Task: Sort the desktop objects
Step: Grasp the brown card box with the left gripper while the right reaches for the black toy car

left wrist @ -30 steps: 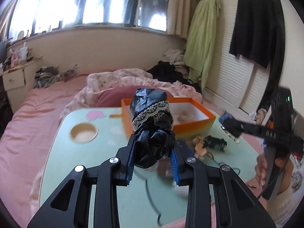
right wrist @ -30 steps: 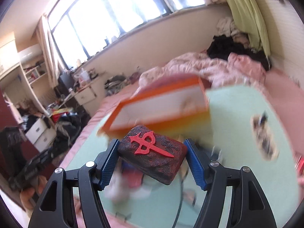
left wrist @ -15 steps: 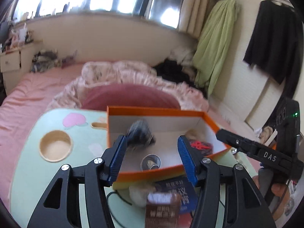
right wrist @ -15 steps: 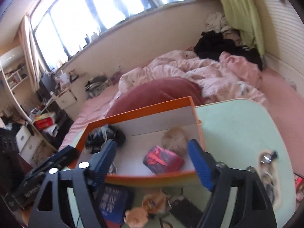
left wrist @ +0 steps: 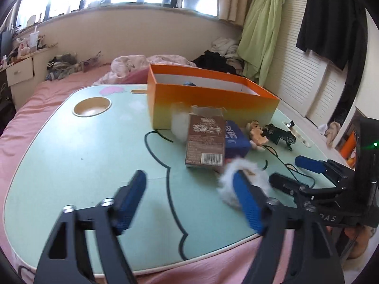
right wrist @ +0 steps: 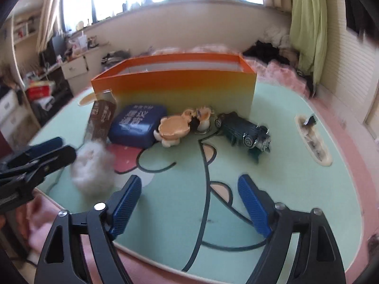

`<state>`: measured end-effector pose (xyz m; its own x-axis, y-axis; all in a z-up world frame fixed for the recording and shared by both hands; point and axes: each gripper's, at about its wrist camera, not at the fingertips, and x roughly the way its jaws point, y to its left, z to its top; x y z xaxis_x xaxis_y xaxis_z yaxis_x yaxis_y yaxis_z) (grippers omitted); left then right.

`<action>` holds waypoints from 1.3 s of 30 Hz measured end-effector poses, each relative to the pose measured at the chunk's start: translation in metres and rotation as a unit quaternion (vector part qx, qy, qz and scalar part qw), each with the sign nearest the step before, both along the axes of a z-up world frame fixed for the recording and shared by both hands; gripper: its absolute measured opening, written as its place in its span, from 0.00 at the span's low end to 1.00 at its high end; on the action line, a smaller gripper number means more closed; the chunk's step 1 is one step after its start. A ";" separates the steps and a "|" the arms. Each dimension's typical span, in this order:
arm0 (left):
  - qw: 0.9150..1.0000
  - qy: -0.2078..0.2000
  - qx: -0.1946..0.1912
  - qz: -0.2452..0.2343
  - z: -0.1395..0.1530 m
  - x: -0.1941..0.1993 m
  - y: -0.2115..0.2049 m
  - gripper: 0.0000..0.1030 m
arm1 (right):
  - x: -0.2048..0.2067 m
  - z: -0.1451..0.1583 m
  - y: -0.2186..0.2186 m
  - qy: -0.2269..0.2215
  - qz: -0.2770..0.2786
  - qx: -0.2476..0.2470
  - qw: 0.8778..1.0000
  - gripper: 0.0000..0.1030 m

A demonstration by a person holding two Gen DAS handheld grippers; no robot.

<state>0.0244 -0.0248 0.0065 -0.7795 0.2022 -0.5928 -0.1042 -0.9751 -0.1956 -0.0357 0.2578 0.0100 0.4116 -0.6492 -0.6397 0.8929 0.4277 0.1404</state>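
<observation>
a: both grippers empty, jaws just spread wide. white fluffy pom-pom [right wrist: 92, 165] sits well in front of the orange cardboard box [right wrist: 175, 87].

b: it's against the left gripper [left wrist: 189, 203]; the right gripper [right wrist: 189, 206] is farther.

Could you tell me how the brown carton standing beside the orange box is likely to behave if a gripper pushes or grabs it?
The brown carton stands tall on a narrow base, so a push near its top would probably tip it. Its flat sides look grippable, though thin walls may dent under firm pressure.

The left gripper [left wrist: 189, 198] dropped its black lace bundle into the orange box [left wrist: 208, 101], the right gripper [right wrist: 189, 203] its red-marked block. Both jaws opened, empty, and withdrew low over the near table [left wrist: 71, 156].
</observation>
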 end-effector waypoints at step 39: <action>0.999 0.003 -0.016 -0.051 -0.007 0.002 0.003 0.95 | 0.008 -0.002 0.004 0.014 -0.003 -0.002 1.000 1.00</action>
